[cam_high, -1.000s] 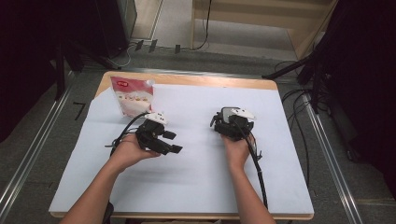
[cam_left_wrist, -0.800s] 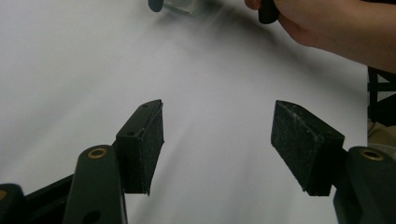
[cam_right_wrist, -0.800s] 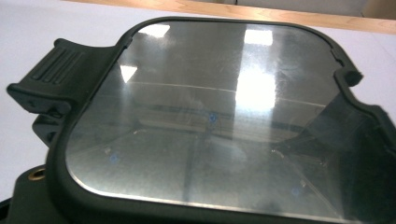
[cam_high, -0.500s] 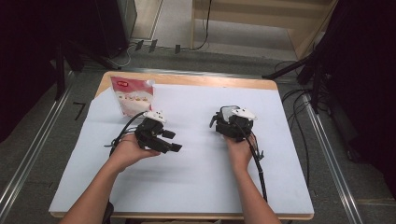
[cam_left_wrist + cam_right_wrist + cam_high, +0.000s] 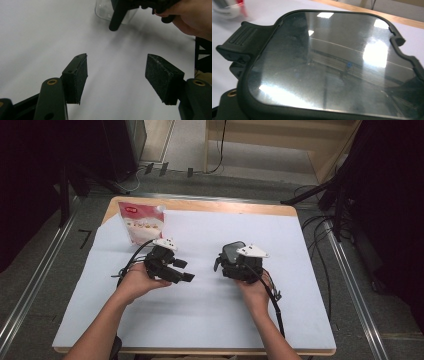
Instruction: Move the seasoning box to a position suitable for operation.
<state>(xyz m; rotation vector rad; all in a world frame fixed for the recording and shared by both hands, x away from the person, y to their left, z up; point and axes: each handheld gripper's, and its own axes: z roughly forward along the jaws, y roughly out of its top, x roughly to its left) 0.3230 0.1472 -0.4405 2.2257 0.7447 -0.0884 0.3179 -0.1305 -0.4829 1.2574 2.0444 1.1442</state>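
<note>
High view takes in one worktop under a white sheet, with bare wood showing along its far edge. One snack pouch, red and white with a printed picture, stands at the far left corner, well apart from both hands.

One lid is the thing in hand: a flat, rounded-square panel of clear, glossy plastic in a thick black rim, with a ribbed black latch tab on one side and a notch on the opposite side. From above it shows as a dark panel at the front of the right gripper, right of the worktop's middle. Right gripper view has it lying close across the front; I cannot tell how that gripper's jaws stand.

One clear container shows in the left gripper view, partly hidden behind the right gripper.

Two grippers are in use. The left gripper hovers over bare sheet, jaws spread wide, pinching nothing.
</note>
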